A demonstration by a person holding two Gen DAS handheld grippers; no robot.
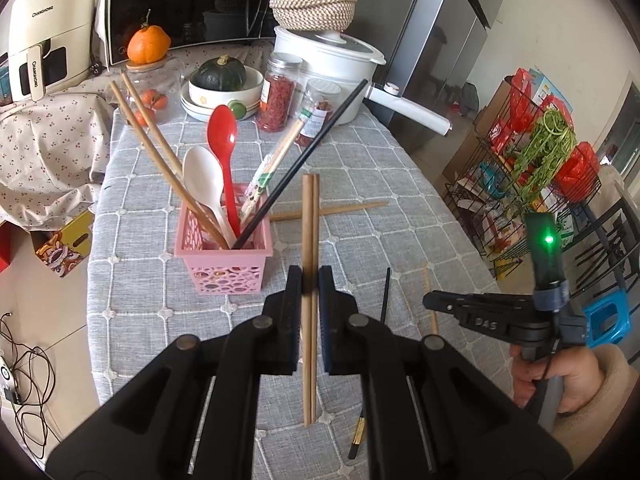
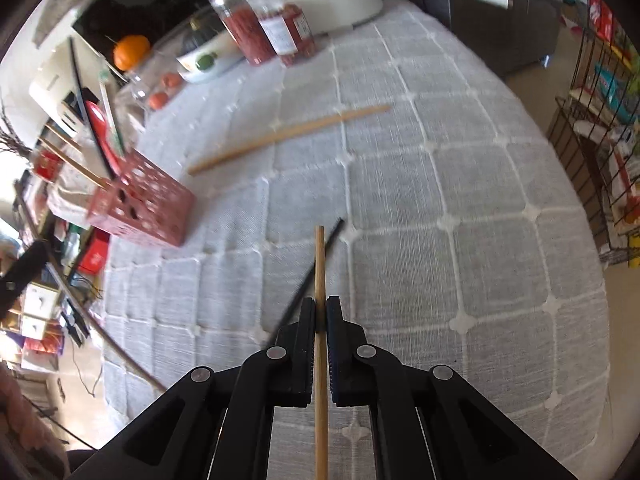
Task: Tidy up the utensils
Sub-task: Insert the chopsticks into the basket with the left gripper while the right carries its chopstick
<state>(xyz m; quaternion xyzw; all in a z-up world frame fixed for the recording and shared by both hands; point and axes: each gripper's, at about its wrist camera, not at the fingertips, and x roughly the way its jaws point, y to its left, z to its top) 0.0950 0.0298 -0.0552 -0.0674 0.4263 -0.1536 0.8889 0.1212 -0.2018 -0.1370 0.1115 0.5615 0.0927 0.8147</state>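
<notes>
The grey quilted tablecloth (image 1: 360,184) covers the whole work surface and carries everything; on its left half stands the pink basket (image 1: 224,264), the likely collecting point, already bristling with spoons and chopsticks that lean out of its top, which suggests the sorting is partly done; nearer, the left gripper (image 1: 310,280) is clamped on a pair of wooden chopsticks (image 1: 310,232), held side by side so they travel as a set, their long axis running from near to far with the far ends reaching toward the basket's right side; the right gripper (image 2: 320,312) is closed on a single wooden chopstick (image 2: 320,264), pinched mid-length and pointing away over the cloth; beside it a black chopstick (image 2: 320,256) lies slanted on the cloth, and another loose wooden chopstick (image 2: 288,136) lies crosswise farther off, both apparently awaiting collection
</notes>
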